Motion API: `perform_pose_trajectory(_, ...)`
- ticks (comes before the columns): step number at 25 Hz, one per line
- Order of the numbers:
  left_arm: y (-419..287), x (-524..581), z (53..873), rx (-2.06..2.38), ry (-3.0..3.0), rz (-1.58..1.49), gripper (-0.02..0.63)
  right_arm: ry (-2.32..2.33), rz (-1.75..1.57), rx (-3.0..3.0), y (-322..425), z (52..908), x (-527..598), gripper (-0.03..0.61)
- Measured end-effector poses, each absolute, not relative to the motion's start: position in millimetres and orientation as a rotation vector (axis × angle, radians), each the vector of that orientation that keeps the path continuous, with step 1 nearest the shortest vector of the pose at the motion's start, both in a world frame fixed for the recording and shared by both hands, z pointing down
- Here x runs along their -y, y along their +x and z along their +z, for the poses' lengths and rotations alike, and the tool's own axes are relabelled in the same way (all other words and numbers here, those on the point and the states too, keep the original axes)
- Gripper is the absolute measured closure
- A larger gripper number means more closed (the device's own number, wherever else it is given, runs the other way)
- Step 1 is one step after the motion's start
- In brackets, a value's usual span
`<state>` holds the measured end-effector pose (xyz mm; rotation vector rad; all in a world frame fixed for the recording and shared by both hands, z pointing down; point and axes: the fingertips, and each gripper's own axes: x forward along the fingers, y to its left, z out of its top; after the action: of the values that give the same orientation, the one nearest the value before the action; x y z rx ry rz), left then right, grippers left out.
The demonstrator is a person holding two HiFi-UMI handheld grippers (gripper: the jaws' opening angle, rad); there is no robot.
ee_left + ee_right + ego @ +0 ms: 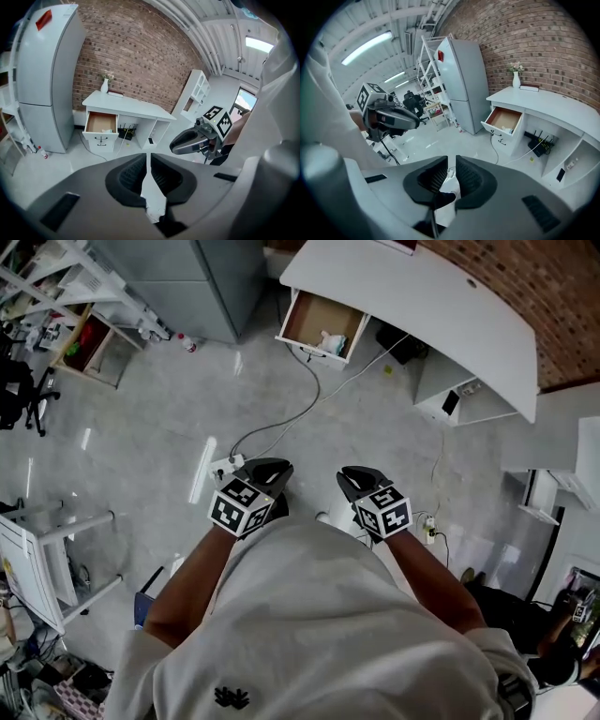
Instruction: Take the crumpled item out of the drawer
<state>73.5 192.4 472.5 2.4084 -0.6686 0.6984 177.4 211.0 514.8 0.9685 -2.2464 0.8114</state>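
An open drawer (317,324) juts from the white desk (422,292) far ahead across the floor. A small pale crumpled item (330,341) lies at the drawer's front right corner; it also shows as the crumpled item (107,131) in the drawer (100,123) and as the crumpled item (508,130) in the drawer (505,119). My left gripper (267,472) and right gripper (360,477) hover side by side close to my body, well short of the desk. Both have their jaws together, the left gripper (147,161) and the right gripper (451,165) alike, with nothing between them.
A grey fridge (192,277) stands left of the desk. A cable (305,404) runs from the desk over the floor to a power strip (228,465) just ahead of my left gripper. A shelf rack (66,306) and a white frame (42,559) line the left side.
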Motion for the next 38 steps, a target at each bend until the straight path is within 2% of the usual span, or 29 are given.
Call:
perform_pose_trajectory(8, -4, -82, 487, 0.599, 2.451, 0.735, 0.586, 1.128, 0.880, 2.176, 124, 537, -69, 0.502)
perform_pose_trajectory(14, -34, -22, 496, 0.648, 2.398, 0.697, 0.588, 1.145, 0.865, 2.113, 122, 562, 20, 0.503)
perform_pose_trajectory(27, 7, 165, 516, 0.752, 2.290, 0.777, 0.588, 1.237, 0.928, 1.965, 195, 676, 308, 0.486)
perform_pose_trajectory(38, 39, 269, 560, 0.744, 2.208, 0.797, 0.588, 1.170, 0.967, 1.757, 221, 816, 425, 0.472)
